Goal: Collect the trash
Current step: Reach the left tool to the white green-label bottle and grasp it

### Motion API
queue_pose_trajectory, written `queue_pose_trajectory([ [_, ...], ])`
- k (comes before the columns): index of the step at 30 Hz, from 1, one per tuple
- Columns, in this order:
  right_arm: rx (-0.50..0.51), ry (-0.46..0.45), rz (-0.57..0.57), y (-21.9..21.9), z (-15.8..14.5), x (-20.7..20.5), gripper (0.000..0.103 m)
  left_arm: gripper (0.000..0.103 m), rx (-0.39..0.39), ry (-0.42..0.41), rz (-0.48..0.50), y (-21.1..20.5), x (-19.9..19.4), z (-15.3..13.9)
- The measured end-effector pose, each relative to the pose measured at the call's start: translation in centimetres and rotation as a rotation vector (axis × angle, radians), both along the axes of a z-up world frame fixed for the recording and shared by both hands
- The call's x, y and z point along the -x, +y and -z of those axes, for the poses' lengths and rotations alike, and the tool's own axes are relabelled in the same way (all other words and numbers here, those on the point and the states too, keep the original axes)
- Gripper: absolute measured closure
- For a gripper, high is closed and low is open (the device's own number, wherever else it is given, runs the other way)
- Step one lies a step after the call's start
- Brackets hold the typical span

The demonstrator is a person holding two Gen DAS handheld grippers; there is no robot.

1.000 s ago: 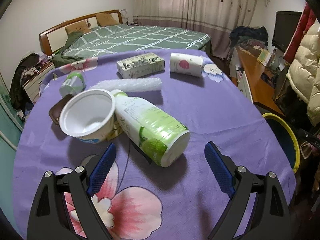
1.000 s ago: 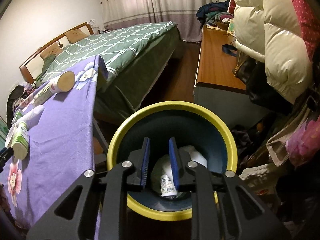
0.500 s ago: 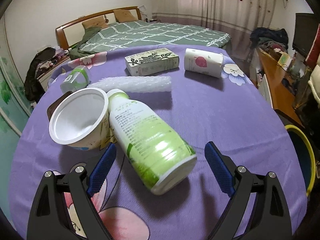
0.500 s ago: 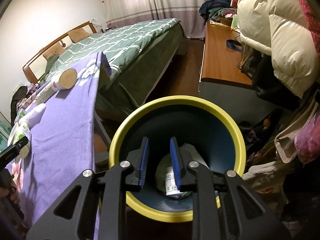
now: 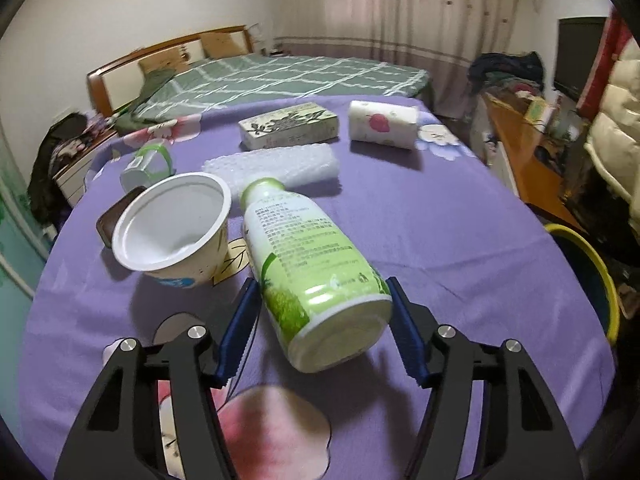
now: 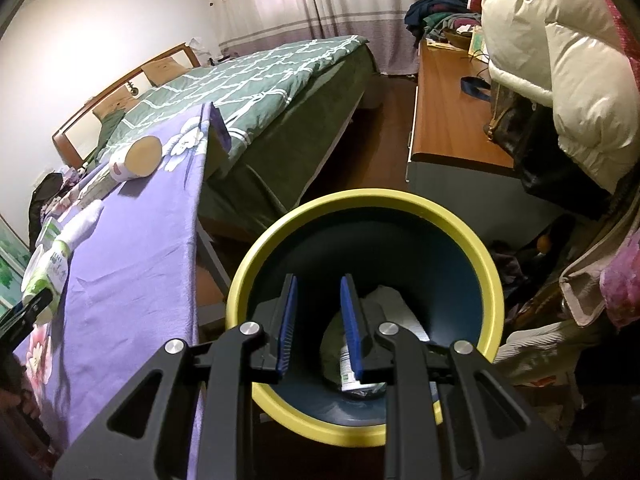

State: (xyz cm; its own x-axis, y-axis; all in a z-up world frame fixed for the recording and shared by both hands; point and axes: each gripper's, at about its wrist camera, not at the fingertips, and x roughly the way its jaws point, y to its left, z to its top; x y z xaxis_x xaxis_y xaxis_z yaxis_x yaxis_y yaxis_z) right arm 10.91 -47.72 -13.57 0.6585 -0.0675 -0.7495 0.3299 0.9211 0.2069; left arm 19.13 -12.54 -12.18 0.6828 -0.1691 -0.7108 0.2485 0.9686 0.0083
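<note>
1. Left gripper (image 5: 320,328): jaws just closed onto green bottle (image 5: 308,264), lying near table's (image 5: 460,240) near edge.
2. Right gripper (image 6: 318,328): narrow gap, empty, over bin (image 6: 486,264).
3. Risk: round bottle rolls out, knocks cup (image 5: 172,228).

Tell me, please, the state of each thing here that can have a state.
green bottle: lying on its side, between the left fingers.
left gripper: has just been closing, fingers against the bottle.
white cup: tipped on its side, empty.
paper roll: lying on its side.
right gripper: narrowly open, empty, above the bin.
bin: no lid, some trash inside.
</note>
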Motion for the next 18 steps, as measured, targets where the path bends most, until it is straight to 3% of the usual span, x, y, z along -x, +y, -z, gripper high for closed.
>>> queue_pose_trajectory([
  [9,0.003,-0.013,-0.01,0.4,-0.5,0.1,0.081,0.047,0.007,-0.143,0.066,1.4,3.5,-5.6],
  [18,0.003,-0.027,-0.004,0.1,-1.1,0.5,0.081,0.048,-0.015,-0.171,0.105,-0.1,2.1,-7.7],
])
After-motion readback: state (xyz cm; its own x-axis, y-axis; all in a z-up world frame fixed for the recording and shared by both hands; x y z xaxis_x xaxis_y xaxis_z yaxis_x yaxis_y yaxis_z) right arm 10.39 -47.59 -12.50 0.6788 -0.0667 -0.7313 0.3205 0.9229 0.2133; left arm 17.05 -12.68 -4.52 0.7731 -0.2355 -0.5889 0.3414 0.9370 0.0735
